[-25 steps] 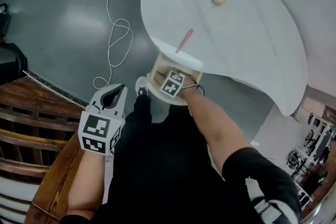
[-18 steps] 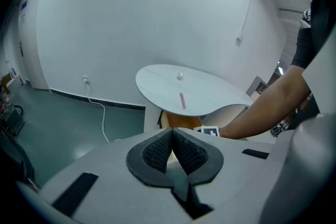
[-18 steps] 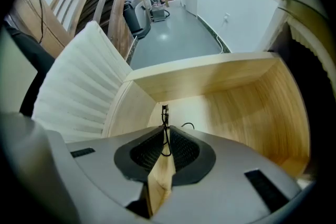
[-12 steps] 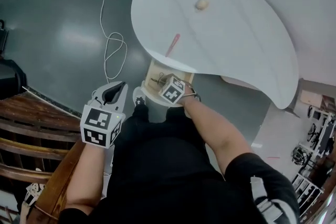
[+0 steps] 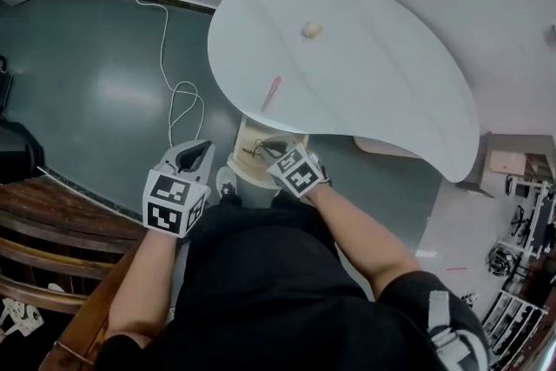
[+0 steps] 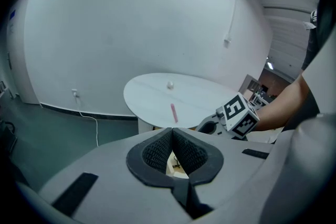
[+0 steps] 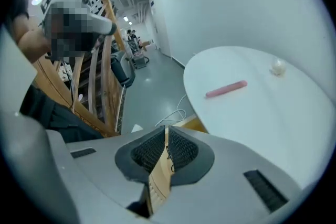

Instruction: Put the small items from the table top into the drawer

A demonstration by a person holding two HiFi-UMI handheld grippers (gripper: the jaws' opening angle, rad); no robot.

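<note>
Pulling the light wooden drawer (image 5: pixel 245 156) open, I judge: right tool (image 5: pixel 272 149) clamped on its front wall, left tool (image 5: pixel 198 152) closed, empty. Next: release, fetch the pink stick (image 5: pixel 271 92) off the white round bench (image 5: pixel 373 91).

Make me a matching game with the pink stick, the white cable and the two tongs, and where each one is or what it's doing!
Things:
1. pink stick
2. white cable
3. right tongs
4. left tongs

Matches:
A. lying on the floor
B. clamped on the drawer edge
C. on the white table
D. shut, holding nothing

Pairs: 1-C, 2-A, 3-B, 4-D
</note>
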